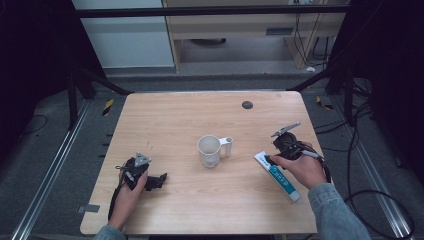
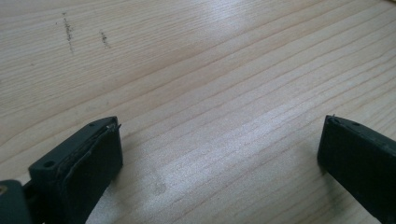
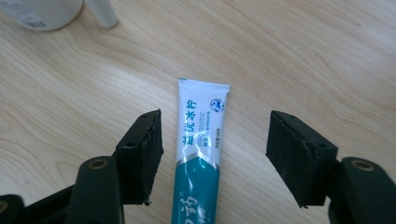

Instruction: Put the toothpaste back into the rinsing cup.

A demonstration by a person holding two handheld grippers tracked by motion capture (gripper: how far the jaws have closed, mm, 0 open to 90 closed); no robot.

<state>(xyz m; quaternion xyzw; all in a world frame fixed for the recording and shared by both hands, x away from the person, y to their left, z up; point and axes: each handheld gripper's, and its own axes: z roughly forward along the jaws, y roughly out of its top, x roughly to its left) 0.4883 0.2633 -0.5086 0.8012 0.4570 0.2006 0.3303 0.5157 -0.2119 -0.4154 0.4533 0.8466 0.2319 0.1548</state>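
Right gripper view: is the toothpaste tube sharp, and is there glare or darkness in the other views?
Right gripper view: the toothpaste tube is sharp, its print readable. Left gripper view: soft glare on the table. High view: the surroundings are dark, the mug evenly lit.

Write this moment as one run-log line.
right gripper: open, jaws astride toothpaste tube, not gripping | left gripper: open, over bare table | mug: upright, mid-table

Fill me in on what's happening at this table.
A person holds a gripper in each hand at a wooden table. The right gripper is open astride a toothpaste tube lying flat, not yet gripping it. The left gripper rests open over bare wood. A white mug stands mid-table.
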